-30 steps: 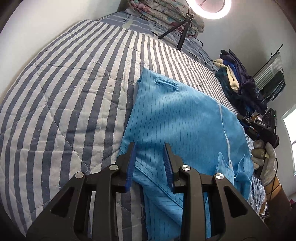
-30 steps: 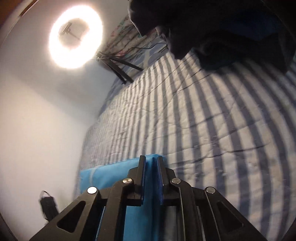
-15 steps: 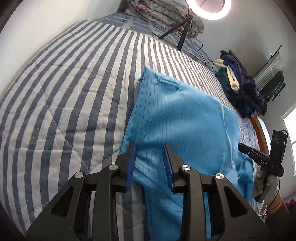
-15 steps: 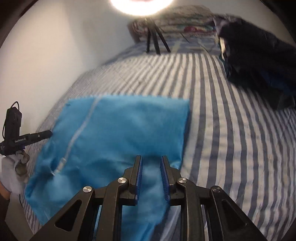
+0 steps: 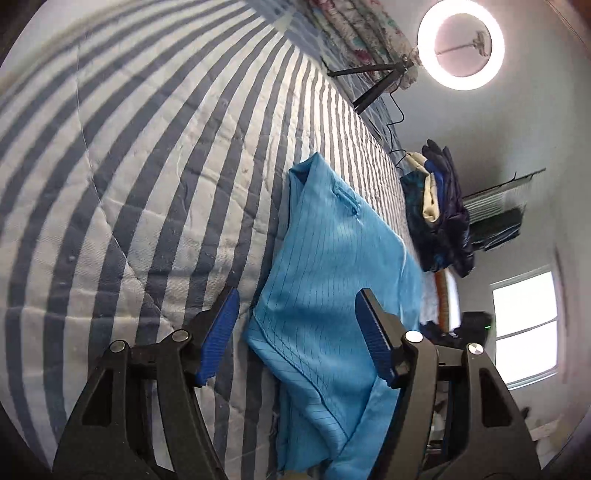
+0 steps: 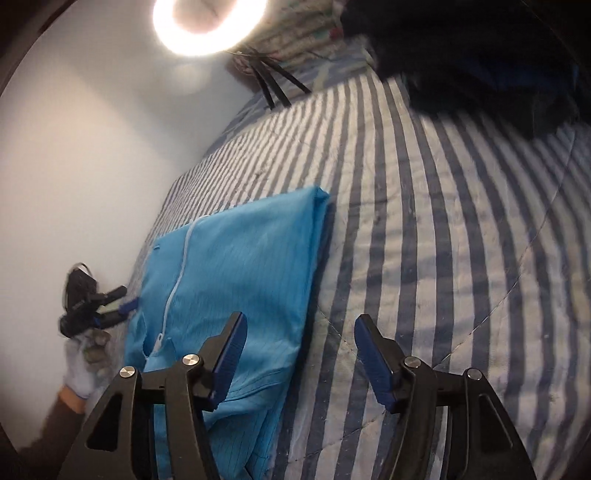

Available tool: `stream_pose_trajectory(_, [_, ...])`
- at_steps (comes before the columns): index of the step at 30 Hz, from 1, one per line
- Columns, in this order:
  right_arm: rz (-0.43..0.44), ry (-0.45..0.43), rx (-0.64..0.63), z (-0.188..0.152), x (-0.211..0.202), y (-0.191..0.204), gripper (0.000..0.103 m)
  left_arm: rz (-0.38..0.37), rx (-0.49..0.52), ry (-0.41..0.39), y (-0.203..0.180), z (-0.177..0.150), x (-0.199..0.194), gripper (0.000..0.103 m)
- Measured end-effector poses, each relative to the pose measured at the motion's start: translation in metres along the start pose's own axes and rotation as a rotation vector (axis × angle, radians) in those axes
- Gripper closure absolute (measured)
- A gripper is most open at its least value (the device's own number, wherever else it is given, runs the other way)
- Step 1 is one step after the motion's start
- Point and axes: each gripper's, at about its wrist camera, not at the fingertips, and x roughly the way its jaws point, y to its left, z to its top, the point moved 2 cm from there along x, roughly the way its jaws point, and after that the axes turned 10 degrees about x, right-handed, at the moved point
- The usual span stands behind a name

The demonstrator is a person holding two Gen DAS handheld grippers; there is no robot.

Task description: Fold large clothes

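Note:
A light-blue pinstriped garment (image 5: pixel 332 277) lies folded on the striped bed quilt (image 5: pixel 147 184), its slit pocket toward the far end. My left gripper (image 5: pixel 295 332) hovers over its near edge with jaws opening; the cloth lies below them and the pads do not touch it. In the right wrist view the garment (image 6: pixel 240 258) shows its white zipper. My right gripper (image 6: pixel 301 354) hangs over its right edge, jaws opening, nothing pressed between them. The left gripper (image 6: pixel 110 299), in a gloved hand (image 6: pixel 85 358), sits at the garment's left side.
A pile of dark clothes (image 5: pixel 439 218) lies on the bed beyond the garment, and looms at the top right as the dark clothes (image 6: pixel 480 55). A ring light (image 5: pixel 460 44) on a tripod and a folded floral quilt (image 5: pixel 351 33) stand at the bed's head. A white wall (image 6: pixel 74 147) borders the left.
Both grippers' jaws have spread wide and let go of the blue cloth. The garment now lies flat on the quilt. Both views have swung across the bed.

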Motion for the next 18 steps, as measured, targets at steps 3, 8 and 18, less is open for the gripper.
stream_pose_trajectory(3, [0.082,0.013,0.036,0.001,-0.001,-0.008,0.039,-0.07,-0.045,0.013,0.011,0.006,-0.001,0.037])
stream_pose_trajectory(8, [0.183,0.053,0.077,0.006,0.008,-0.014,0.04,-0.068,0.006,0.071,0.009,0.015,0.008,0.037])
stream_pose_trajectory(18, [0.251,0.116,0.055,0.011,0.049,0.017,0.049,-0.046,0.089,0.094,-0.023,0.025,0.048,0.037])
